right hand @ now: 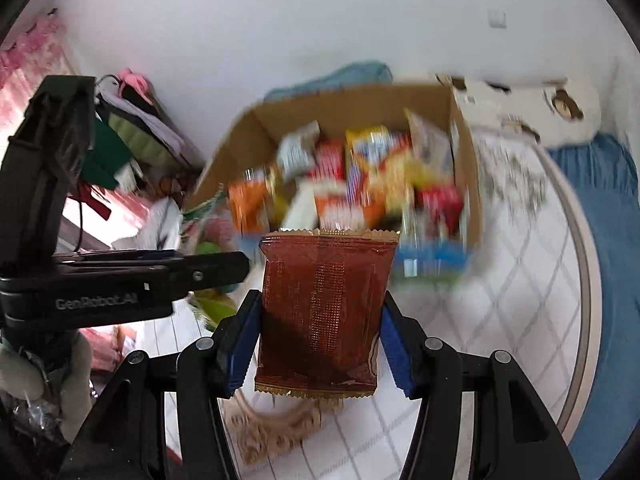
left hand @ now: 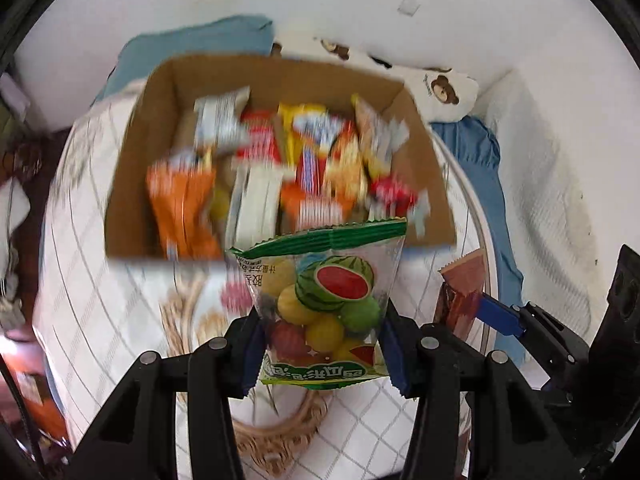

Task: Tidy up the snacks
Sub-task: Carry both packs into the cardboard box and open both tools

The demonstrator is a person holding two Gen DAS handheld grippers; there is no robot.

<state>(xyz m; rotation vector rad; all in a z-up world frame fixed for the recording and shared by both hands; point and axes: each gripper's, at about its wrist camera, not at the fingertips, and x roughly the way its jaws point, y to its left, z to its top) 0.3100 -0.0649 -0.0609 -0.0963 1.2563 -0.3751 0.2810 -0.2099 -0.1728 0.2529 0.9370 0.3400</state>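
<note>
Left wrist: candy bag point(left hand: 324, 312) lengthwise upright.

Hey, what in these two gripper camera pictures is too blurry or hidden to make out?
- Snack packs in the cardboard box: motion-blurred in both views, so labels are unreadable.
- Brown packet in the right gripper: its print is too fine and dark to read.
- Watermelon candy bag in the left gripper: its lower side edges are covered by the gripper pads.
- Box floor: covered by snacks.
</note>
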